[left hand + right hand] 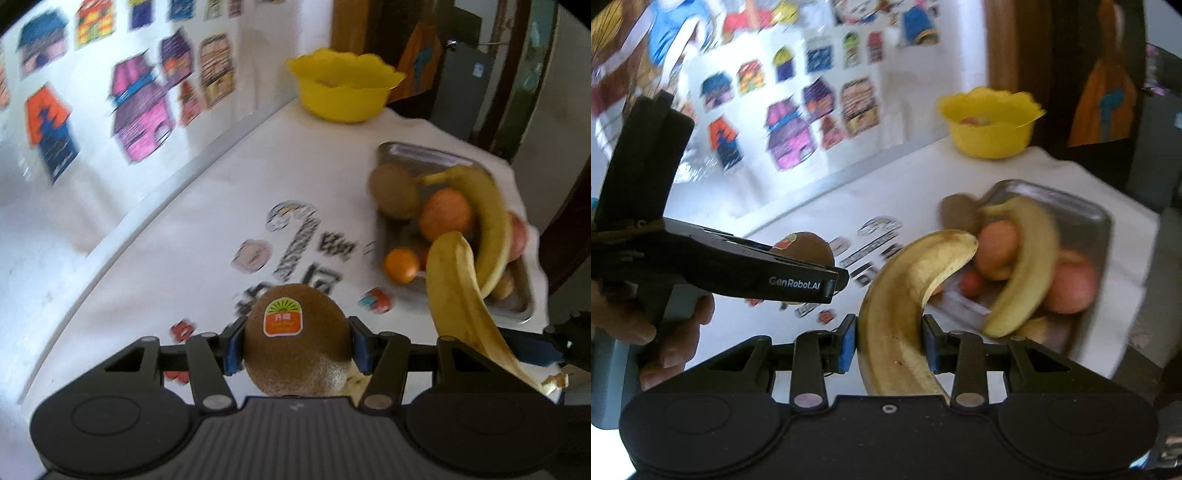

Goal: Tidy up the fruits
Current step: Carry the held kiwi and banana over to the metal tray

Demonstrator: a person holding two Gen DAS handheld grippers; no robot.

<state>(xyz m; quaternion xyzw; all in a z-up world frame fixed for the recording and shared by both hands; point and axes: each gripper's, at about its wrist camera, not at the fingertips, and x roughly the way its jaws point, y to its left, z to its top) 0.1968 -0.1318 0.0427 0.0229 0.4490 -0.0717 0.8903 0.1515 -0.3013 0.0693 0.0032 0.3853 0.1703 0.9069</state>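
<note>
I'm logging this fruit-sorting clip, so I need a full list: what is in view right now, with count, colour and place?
Kiwi with sticker: one, brown, clamped in the left gripper.
Held banana: one, yellow with brown specks, clamped in the right gripper.
Metal tray: one, silver, on the table's right side.
Tray kiwi: one, brown, at the tray's left edge.
Tray banana: one, yellow, lying across the tray fruit.
Oranges: two, orange, in the tray.
Reddish fruit: one, pink-red, in the tray.
Yellow bowl: one, far end of the table.
Table: white, with stickers.
Drawings: several, multicoloured, on the wall.
Left gripper: black, jaws shut.
Right gripper: black, jaws shut.
</note>
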